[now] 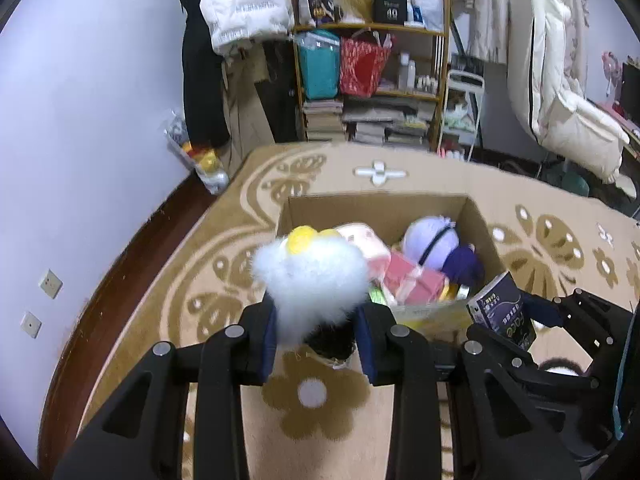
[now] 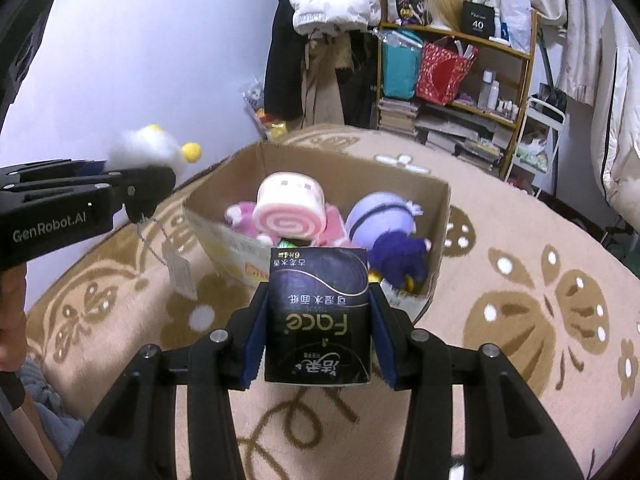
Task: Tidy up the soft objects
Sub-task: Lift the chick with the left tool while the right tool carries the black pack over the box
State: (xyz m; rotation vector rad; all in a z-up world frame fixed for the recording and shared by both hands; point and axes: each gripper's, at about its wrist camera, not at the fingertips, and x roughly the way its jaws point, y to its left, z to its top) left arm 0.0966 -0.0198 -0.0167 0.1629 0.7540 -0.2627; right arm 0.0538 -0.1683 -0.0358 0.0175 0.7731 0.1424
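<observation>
Right wrist: tissue pack [image 2: 319,312] before box [image 2: 438,216]

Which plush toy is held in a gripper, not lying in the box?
The fluffy white plush with yellow bits, clamped in the left gripper; the others lie in the cardboard box.

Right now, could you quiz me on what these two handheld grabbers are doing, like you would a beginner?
1. True or false: the cardboard box is empty.
2. What does the right gripper hold? A) dark tissue pack B) book C) bottle
3. Fill in: the left gripper holds a fluffy ____ plush toy.

Key: 1 false, plush toys lie inside; 2 A; 3 white.
</observation>
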